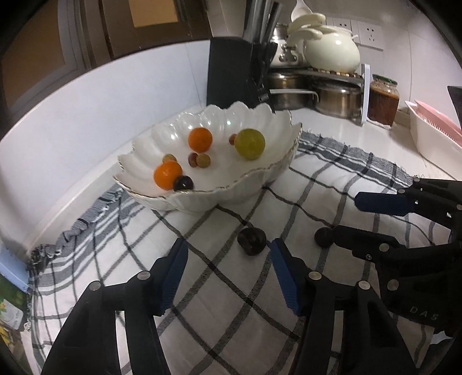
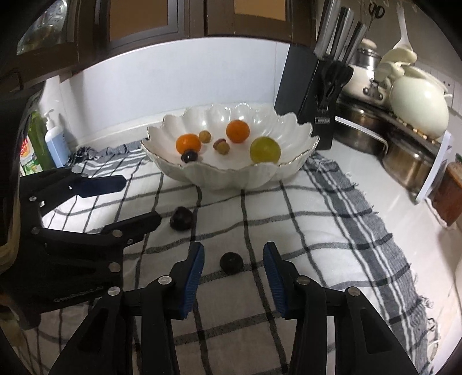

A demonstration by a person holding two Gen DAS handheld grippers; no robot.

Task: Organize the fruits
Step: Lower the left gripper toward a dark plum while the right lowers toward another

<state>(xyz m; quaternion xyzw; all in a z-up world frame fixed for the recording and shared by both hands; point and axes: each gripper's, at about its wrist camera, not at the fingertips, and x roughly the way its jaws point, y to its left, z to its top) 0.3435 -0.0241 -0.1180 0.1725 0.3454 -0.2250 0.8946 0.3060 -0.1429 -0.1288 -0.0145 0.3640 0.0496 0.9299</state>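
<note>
White wall (image 2: 173, 75), dark wooden cabinets (image 2: 161, 26)

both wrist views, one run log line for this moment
left gripper: open, dark fruit ahead | right gripper: open around second dark fruit | bowl: seven fruits visible

We can only make out "DAS" on the right gripper (image 1: 343, 222); the knife block (image 2: 306, 95) label's too blurry.

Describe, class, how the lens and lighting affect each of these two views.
Left wrist view: fisheye bends the counter edge, black corners, glare on the white bowl. Right wrist view: same curving, cabinets bowed, highlights on the green fruit and steel pots; edges slightly soft.
</note>
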